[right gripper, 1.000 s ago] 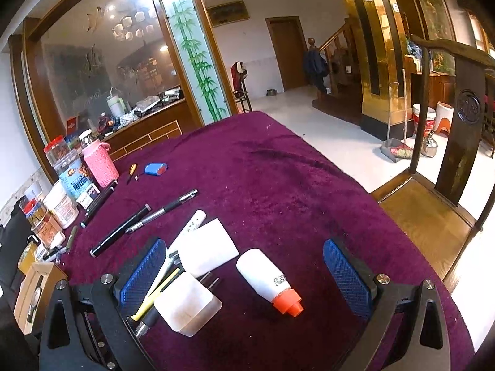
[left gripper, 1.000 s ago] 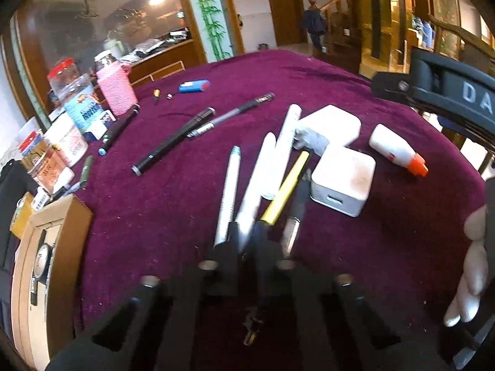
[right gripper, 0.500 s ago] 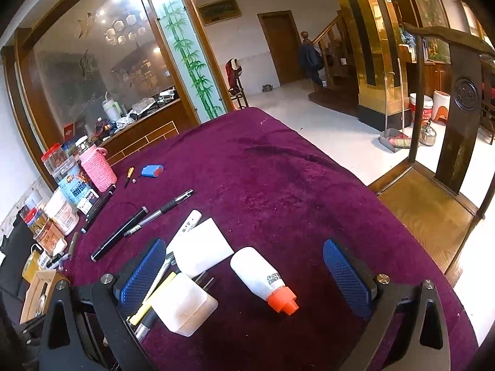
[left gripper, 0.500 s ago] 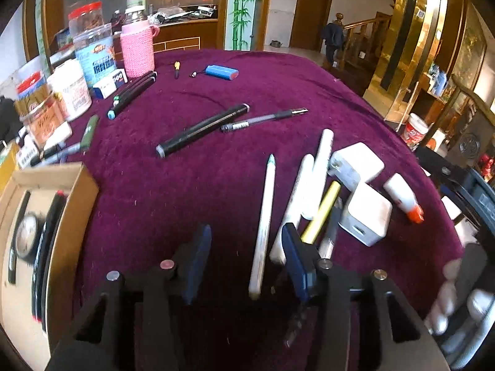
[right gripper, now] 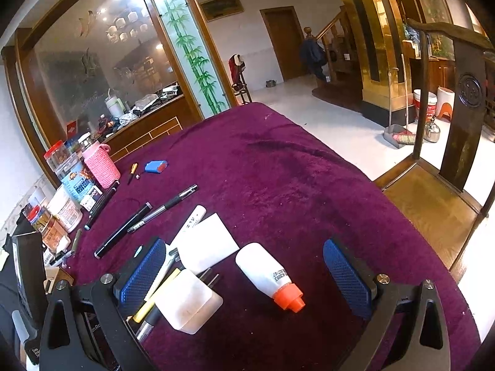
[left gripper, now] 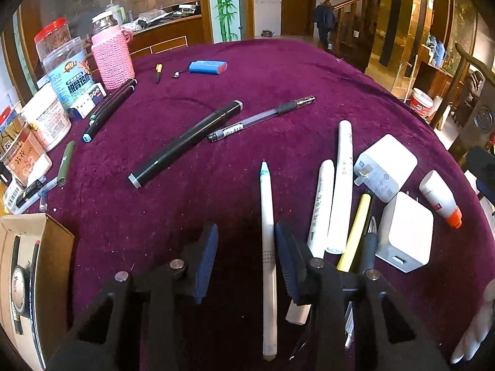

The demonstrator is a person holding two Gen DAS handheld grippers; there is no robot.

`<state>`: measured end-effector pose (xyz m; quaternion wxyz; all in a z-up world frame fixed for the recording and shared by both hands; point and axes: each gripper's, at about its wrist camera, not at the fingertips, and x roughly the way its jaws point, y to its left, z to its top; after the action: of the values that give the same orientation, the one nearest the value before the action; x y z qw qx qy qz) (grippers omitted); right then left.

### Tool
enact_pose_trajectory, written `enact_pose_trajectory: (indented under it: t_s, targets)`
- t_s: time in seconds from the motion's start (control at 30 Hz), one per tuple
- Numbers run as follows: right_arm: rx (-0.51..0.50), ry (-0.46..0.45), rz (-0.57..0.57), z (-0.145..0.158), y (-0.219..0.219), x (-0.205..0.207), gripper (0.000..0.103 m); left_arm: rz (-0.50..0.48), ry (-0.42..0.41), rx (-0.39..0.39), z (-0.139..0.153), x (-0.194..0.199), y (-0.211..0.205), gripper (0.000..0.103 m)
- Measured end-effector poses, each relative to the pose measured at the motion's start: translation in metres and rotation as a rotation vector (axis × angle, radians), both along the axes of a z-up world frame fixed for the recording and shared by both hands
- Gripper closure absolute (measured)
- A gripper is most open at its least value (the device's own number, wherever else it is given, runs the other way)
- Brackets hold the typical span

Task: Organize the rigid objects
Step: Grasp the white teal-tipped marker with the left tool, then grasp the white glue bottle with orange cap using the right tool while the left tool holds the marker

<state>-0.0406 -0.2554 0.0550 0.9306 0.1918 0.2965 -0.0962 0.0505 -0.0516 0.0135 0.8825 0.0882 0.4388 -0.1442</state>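
My left gripper is open over the purple table, with a long white pen lying between its pads, close to the right pad. To its right lie two white markers, a yellow pen and two white chargers. My right gripper is wide open above a white bottle with an orange cap and a white charger. A black marker and a clear gel pen lie further out.
A cardboard box holding pens sits at the near left. Jars, a pink knitted bottle and small boxes line the far left edge. A blue battery pack lies at the back. A wooden chair stands right of the table.
My left gripper opened and let go of the white pen, which now lies on the cloth between its fingers. The left view swung toward the left. The right gripper barely moved.
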Motion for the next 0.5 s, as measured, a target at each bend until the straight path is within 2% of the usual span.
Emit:
enact_pose_trajectory:
  t_s: [0.07, 0.13, 0.2, 0.33, 0.5]
  targets:
    - [0.001, 0.002, 0.003, -0.001, 0.000, 0.001, 0.001, -0.014, -0.045, 0.079, -0.001, -0.005, -0.013, 0.067]
    - [0.000, 0.002, 0.001, -0.001, 0.000, 0.001, 0.001, -0.071, -0.049, 0.098, -0.003, -0.011, -0.023, 0.096]
    - [0.007, 0.006, -0.002, -0.002, 0.000, 0.002, 0.001, -0.082, -0.041, 0.100, -0.002, -0.016, -0.026, 0.096]
    - [0.048, 0.014, 0.002, -0.006, -0.008, 0.003, 0.001, -0.083, -0.023, 0.024, 0.007, -0.029, -0.012, 0.096]
    - [0.164, 0.028, 0.035, -0.016, -0.019, 0.005, 0.001, -0.024, 0.002, -0.141, 0.029, -0.052, 0.033, 0.096]
